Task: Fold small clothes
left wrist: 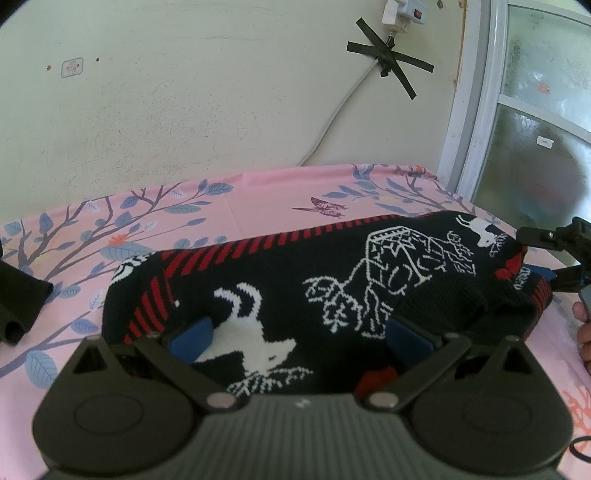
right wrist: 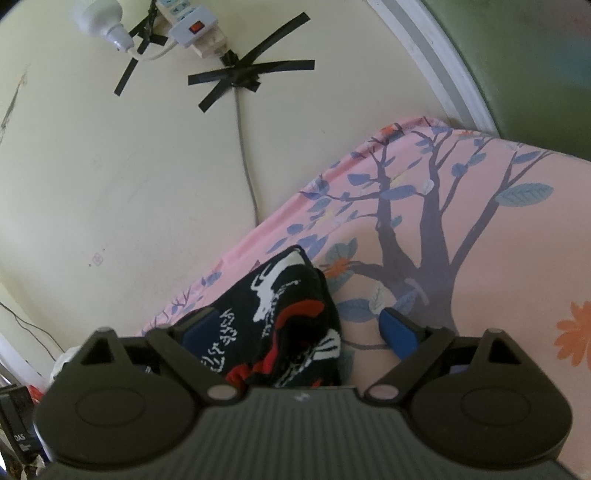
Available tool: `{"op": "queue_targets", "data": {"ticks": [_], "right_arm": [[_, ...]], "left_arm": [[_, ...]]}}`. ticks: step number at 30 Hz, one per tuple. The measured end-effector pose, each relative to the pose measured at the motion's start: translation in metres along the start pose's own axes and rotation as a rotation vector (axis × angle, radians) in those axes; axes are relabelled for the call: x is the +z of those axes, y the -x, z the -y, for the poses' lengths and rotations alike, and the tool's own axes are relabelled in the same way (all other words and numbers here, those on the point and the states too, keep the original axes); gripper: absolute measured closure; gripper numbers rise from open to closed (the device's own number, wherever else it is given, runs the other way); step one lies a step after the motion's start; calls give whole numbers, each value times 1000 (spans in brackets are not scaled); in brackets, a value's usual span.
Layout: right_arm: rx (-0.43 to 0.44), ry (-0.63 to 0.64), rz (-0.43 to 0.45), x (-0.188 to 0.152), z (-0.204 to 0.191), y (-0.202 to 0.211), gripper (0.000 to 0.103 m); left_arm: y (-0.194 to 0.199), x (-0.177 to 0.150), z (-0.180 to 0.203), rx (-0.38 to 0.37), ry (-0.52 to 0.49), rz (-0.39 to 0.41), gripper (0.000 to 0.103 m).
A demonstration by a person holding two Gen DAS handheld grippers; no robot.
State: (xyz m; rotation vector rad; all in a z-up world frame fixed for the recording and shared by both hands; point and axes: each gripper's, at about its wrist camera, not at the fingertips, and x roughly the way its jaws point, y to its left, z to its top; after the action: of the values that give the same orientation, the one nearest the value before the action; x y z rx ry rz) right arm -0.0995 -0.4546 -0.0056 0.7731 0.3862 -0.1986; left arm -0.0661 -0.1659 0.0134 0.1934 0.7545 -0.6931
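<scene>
A small black knit sweater [left wrist: 332, 280] with white animal figures and red stripes lies folded on the pink floral cloth [left wrist: 258, 192]. My left gripper [left wrist: 299, 334] is open, its blue pads [left wrist: 192, 338] spread wide over the sweater's near edge. My right gripper [right wrist: 299, 328] is open too, with the sweater's end [right wrist: 288, 310] between its pads; it also shows at the right edge of the left wrist view [left wrist: 554, 254]. The cloth under both bodies is hidden.
A dark garment [left wrist: 18, 295] lies at the left edge of the table. The wall [left wrist: 184, 92] with a taped cable [left wrist: 388, 55] and power strip [right wrist: 192, 26] stands behind the table. A window frame [left wrist: 476, 110] is at the right.
</scene>
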Motion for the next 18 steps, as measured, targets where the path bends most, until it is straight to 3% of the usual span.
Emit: {"op": "queue_targets", "data": {"ticks": [9,18], "right_arm": [[-5,6,-5,0,-1,0,17],[-4,7,-9,0,-1,-1,17]], "left_arm": [[3,0,-8,-44,39,12,0],[3,0,-8,-36,29,11,0]]}}
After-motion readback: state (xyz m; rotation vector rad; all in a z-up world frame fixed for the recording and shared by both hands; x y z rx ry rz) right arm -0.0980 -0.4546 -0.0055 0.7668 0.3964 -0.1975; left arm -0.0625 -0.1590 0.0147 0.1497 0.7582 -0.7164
